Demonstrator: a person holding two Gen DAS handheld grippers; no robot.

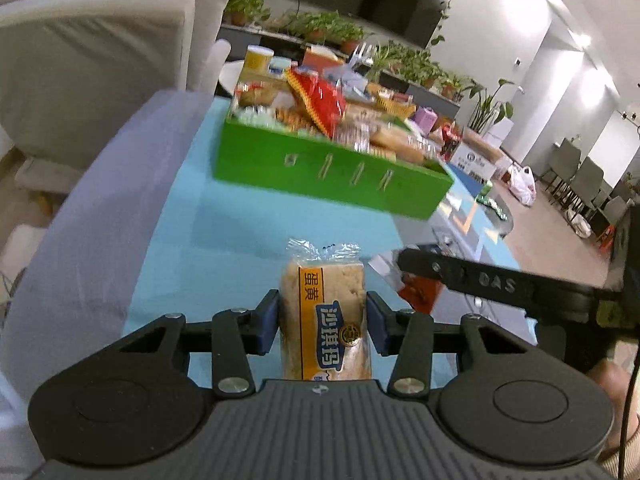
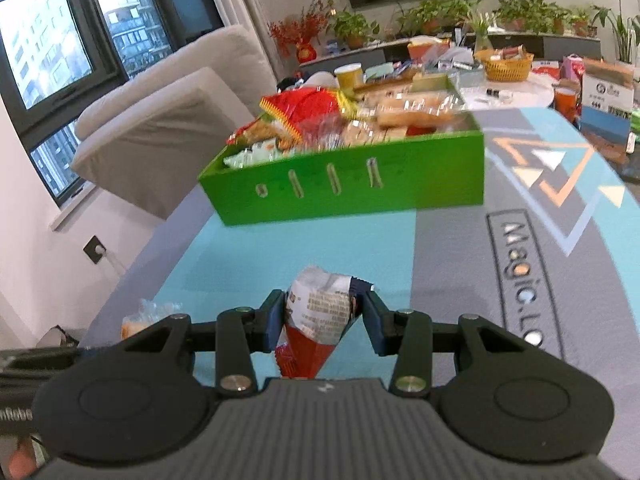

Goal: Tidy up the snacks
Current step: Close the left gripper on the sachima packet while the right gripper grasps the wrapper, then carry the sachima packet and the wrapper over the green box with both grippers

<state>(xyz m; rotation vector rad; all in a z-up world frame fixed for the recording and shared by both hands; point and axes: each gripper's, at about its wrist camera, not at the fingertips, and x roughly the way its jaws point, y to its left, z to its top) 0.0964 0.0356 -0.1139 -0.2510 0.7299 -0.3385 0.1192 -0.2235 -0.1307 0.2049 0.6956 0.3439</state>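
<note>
While both grippers carried snacks, the full box waited beyond.
Left gripper (image 1: 322, 318) clamped a clear-wrapped yellow-labelled cake bar (image 1: 325, 320); right gripper (image 2: 323, 318) pinched a crumpled red-and-white foil snack packet (image 2: 316, 320); farther off on the blue-and-grey table mat (image 2: 360, 248) sat the green rectangular box (image 2: 348, 184), heaped with packets.

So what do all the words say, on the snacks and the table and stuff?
"蛋黄" and "沙琪玛": on the yellow-banded snack pack between the left gripper pads.
"Magic.Lo", cut off by the gripper: on the table mat.
"DAS", roughly: on the black finger of the right gripper.
Too small to read: the print on the red and white snack packet and the cardboard box labels.
</note>
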